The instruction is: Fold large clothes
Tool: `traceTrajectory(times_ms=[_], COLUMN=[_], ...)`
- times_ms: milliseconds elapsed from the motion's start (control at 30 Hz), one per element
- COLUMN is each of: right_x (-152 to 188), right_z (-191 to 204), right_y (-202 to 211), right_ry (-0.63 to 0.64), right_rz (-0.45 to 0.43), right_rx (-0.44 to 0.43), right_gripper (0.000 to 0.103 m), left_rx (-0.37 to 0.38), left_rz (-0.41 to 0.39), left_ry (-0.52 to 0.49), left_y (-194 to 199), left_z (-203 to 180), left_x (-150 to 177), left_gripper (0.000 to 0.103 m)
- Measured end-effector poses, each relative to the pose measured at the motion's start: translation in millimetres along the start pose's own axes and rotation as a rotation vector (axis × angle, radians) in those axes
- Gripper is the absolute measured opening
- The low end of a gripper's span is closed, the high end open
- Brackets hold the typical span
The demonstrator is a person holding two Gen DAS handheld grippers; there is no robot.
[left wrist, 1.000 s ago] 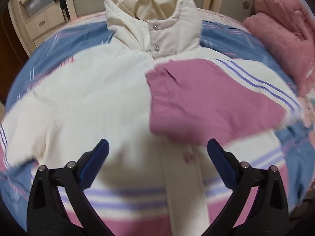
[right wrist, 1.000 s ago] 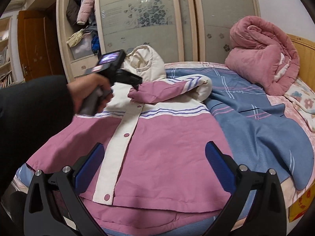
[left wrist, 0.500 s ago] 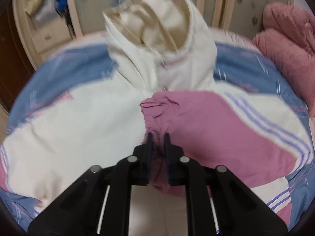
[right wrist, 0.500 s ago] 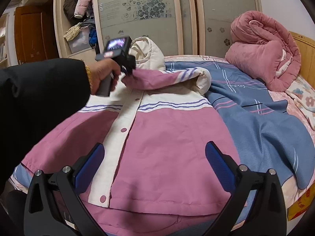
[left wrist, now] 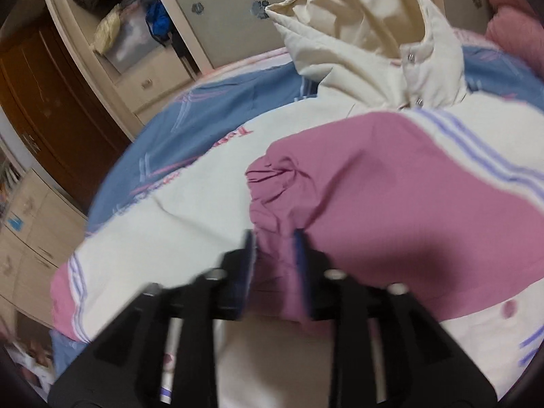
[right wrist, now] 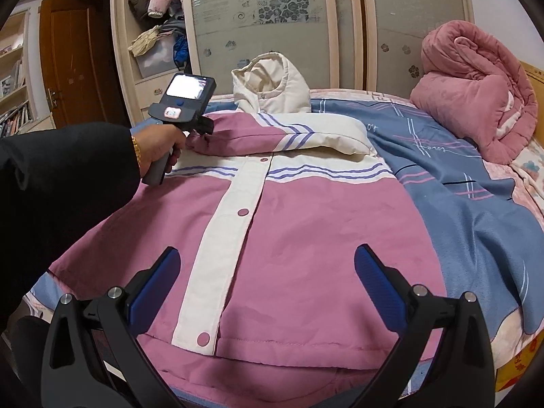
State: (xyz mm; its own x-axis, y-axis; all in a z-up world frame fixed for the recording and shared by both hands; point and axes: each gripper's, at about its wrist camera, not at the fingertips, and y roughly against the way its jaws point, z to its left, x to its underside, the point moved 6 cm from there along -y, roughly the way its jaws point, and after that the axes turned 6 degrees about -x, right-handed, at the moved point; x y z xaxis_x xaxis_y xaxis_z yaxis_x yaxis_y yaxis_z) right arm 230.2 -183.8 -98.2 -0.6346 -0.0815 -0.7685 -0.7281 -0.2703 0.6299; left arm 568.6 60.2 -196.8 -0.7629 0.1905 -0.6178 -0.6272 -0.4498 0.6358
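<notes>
sleeve cuff (left wrist: 272, 187) sits clamped in the left tool (left wrist: 273, 265), its length running off to that tool's right across the jacket (right wrist: 306, 224) on the bed (right wrist: 442, 170); right tool (right wrist: 268, 282) gapes apart over the hem, farther away.

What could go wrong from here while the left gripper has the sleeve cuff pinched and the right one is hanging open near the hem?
1. The left gripper pinches only a bunched bit of the pink sleeve cuff; the fabric may slip free.
2. Pulling could drag the jacket, undoing the flat front, since the right gripper is open and holds nothing.
3. The puffy hood stands up and may keep the fold from lying flat.
</notes>
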Motion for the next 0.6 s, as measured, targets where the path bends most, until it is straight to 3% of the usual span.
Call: traceTrajectory(times_ms=[33,67,167,300,333,400,533,600], right_x=[1,1,1,-4,-5,-7,-13,-16], right_z=[0,0,-1,-3,-5,-9,-20,-26], right_y=[-2,-2,-1,9,13,18,40,49], right_ry=[0.001,0.0,-0.003,-0.002,-0.002,-0.005,-0.02,-0.031], right_rz=[0.005,0.008,0.006,-0.029,-0.041,-0.054,-0.119,-0.145], right_rx=[0.002,0.001,0.002,0.012,0.016,0.023,0.055,0.068], right_gripper=[0.102,0.102,0.102,0.102,0.102,0.102,0.102,0.102], left_rx=[-0.044,-0.088,-0.092,0.021,0.097,0.171,0.24,0.276], left_rz=[-0.009,-0.02,-0.036,-0.06,-0.072,-0.098,-0.178,-0.179], left_ry=[-0.017,-0.034,-0.048,0.104,0.164,0.198,0.206,0.213], left_y=[-1,-1,6,47,71,104,194,226], left_z=[1,1,12,49,59,68,75,72], left_x=[1,2,6,17,28,46,110,141], left_gripper=[0.083,0.101,0.101,0.101,0.101,0.101,0.101,0.101])
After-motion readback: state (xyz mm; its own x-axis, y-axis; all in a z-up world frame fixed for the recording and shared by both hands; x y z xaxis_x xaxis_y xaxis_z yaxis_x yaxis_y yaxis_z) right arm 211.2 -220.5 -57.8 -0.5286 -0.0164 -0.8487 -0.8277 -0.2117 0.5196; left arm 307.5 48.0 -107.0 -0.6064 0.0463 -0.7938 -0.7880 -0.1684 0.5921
